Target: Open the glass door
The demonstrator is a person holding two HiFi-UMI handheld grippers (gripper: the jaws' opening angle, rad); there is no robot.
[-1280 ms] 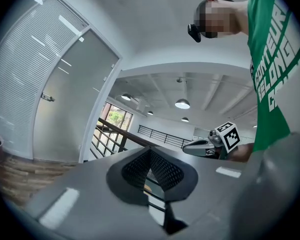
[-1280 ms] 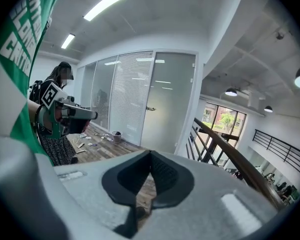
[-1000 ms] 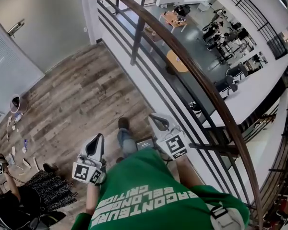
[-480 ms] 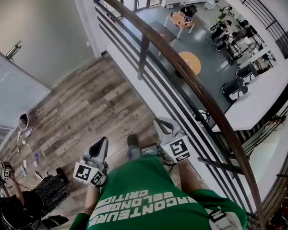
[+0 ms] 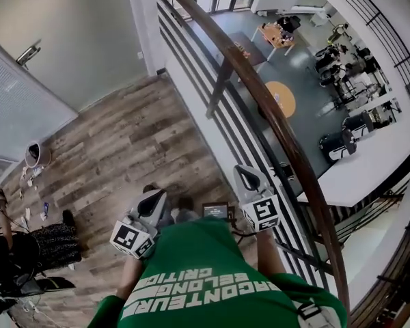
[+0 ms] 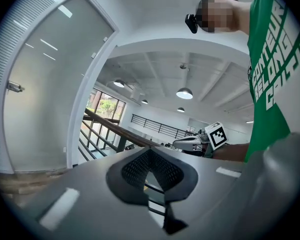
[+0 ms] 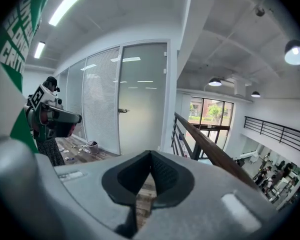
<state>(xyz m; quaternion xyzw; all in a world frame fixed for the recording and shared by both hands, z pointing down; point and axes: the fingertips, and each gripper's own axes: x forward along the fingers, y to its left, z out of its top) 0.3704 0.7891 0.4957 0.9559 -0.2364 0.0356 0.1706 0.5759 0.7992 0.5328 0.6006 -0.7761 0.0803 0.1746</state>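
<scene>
The frosted glass door (image 5: 48, 39) stands at the far upper left of the head view, shut, with a metal handle (image 5: 29, 50). In the left gripper view the door (image 6: 45, 84) and its handle (image 6: 14, 87) are at the left. In the right gripper view the door (image 7: 140, 99) is straight ahead, some way off. My left gripper (image 5: 152, 198) and right gripper (image 5: 244, 175) are held in front of my green shirt, well short of the door. Both are shut with nothing in them, as the left gripper (image 6: 151, 154) and right gripper (image 7: 151, 156) views also show.
A wooden handrail (image 5: 260, 94) on black bars runs along my right, with a drop to a lower floor with tables (image 5: 280, 98). A small bucket (image 5: 33, 154) and scattered bits lie on the wood floor by the blinds. Another person (image 5: 14, 258) stands at the left.
The head view has swung a little, so the door corner and railing sit further right. Both grippers have shifted slightly right in the picture and stay shut and empty.
</scene>
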